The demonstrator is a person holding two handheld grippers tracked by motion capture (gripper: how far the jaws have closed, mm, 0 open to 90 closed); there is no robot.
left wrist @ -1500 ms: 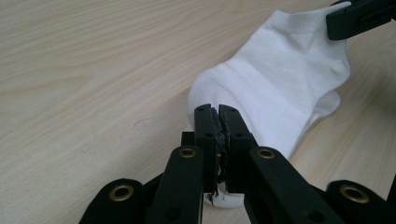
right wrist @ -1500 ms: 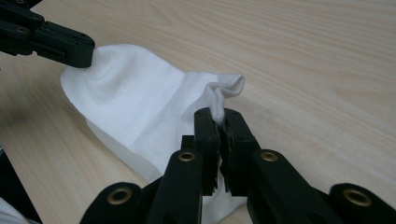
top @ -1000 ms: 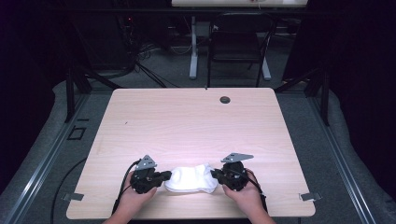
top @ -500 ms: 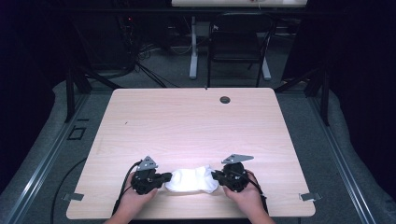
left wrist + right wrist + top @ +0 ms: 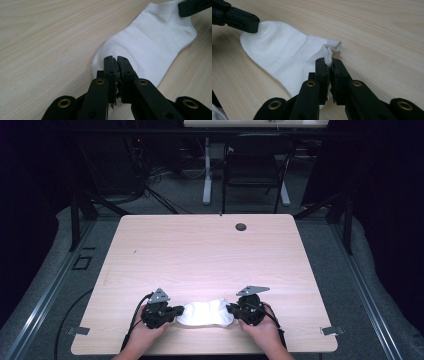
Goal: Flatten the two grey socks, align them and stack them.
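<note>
A white sock (image 5: pixel 205 313) is lying flat on the near part of the wooden table (image 5: pixel 210 255), close to the front edge and roughly centred between the person's two hands. In the left gripper view the sock (image 5: pixel 150 45) is stretching away from the jaws toward the upper right, smooth and ribbed at its far end. In the right gripper view the sock (image 5: pixel 287 57) is spreading to the upper left, its near edge bunching into a small fold.

The left gripper (image 5: pixel 176 310) is pinching one end of the sock; in its own view the left gripper (image 5: pixel 115 59) is showing both jaws pressed together with the fabric's edge caught between them. The right gripper (image 5: pixel 231 309) is clamping the other end; in its own view the right gripper (image 5: pixel 328 60) is squeezing a tuft of white cloth that is poking up between the closed jaws. Each view is also catching the tip of the opposite gripper at the sock's far end.

The table top is pale wood grain, brightly lit in the middle, with a round dark grommet hole (image 5: pixel 241 226) near its far edge. Grey floor is surrounding it, with metal rails running along both sides. Beyond, the room is lying dark, with a black chair (image 5: pixel 255 175), a white table leg (image 5: pixel 206 175) and tangled cables (image 5: pixel 150 190) on the floor.
</note>
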